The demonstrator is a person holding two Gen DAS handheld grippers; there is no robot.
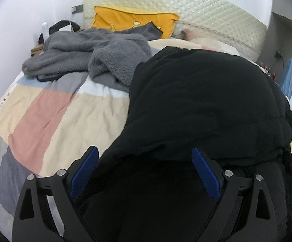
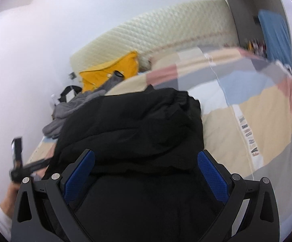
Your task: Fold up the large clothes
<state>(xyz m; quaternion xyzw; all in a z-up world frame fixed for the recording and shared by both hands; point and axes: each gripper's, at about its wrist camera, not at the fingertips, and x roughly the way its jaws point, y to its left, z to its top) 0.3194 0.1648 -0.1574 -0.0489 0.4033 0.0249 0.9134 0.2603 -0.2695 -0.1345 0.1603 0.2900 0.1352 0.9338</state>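
Observation:
A large black padded garment [image 1: 202, 104] lies folded over in a bulky heap on the patchwork bedspread [image 1: 51, 113]. My left gripper [image 1: 145, 155] is open, its blue pads [image 1: 85, 171] spread wide just above the garment's near edge. In the right wrist view the same black garment [image 2: 138, 125] fills the centre, and my right gripper [image 2: 146, 159] is open over its near part, blue pads [image 2: 212, 175] wide apart. Neither gripper holds cloth. The left gripper's body [image 2: 17, 161] and the hand holding it show at the left edge of the right wrist view.
A grey fleece garment [image 1: 89, 54] lies crumpled at the bed's far left. A yellow pillow [image 1: 134, 20] leans on the cream quilted headboard [image 1: 186, 6]. A bottle and a dark bag [image 1: 63, 26] stand by the wall. Blue fabric [image 1: 291, 76] hangs at the right.

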